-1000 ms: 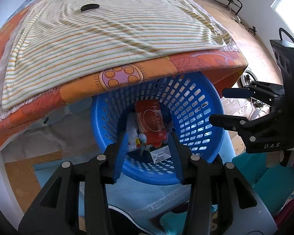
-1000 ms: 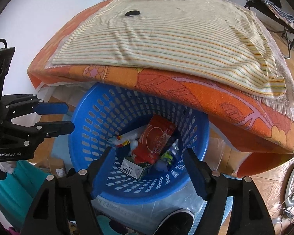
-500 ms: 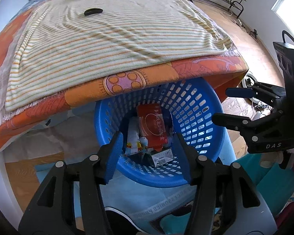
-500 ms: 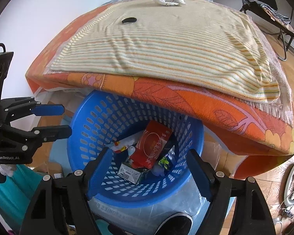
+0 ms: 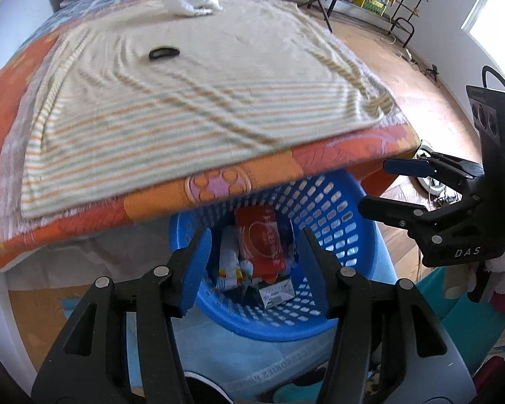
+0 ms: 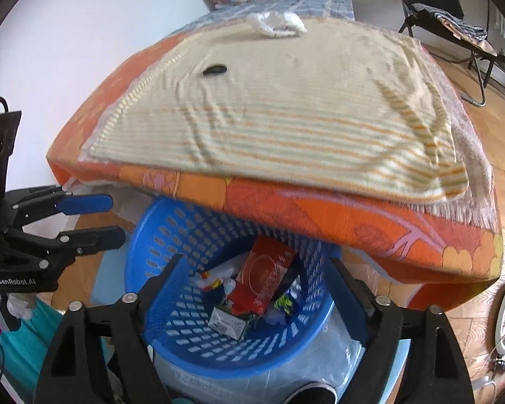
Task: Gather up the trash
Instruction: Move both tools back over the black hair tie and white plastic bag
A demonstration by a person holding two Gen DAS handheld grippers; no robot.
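**Under the bed's edge: trash in the blue basket, both grippers empty**

Over the blue basket hangs the bed [image 5: 84,229], its orange patterned cover drooping across the basket's far rim. On top of that cover lies a cream striped blanket [image 6: 286,118], reaching almost to the bed edge above the basket. Farther back from the basket, on the blanket, sits a small dark oval object [image 5: 164,53], and beyond it, at the far end, a crumpled white piece [image 6: 275,23] that could be tissue or plastic; the blur leaves it uncertain.

The blue basket [image 5: 340,222] stands on the floor, partly tucked beneath the bed edge. Inside it lies the collected trash: a red packet [image 6: 264,277] leaning across the middle, a small printed carton [image 6: 230,323] just below it toward the near wall, white and coloured wrappers [image 5: 230,266] beside the packet, and a green-and-yellow scrap on the packet's other side.

Near the basket's near rim hovers the left gripper [image 5: 252,266], its jaws spread apart with nothing between them. To the basket's right side in the left wrist view is the right gripper [image 6: 252,289], its jaws also wide apart and holding nothing, framing the basket's interior in its own camera.
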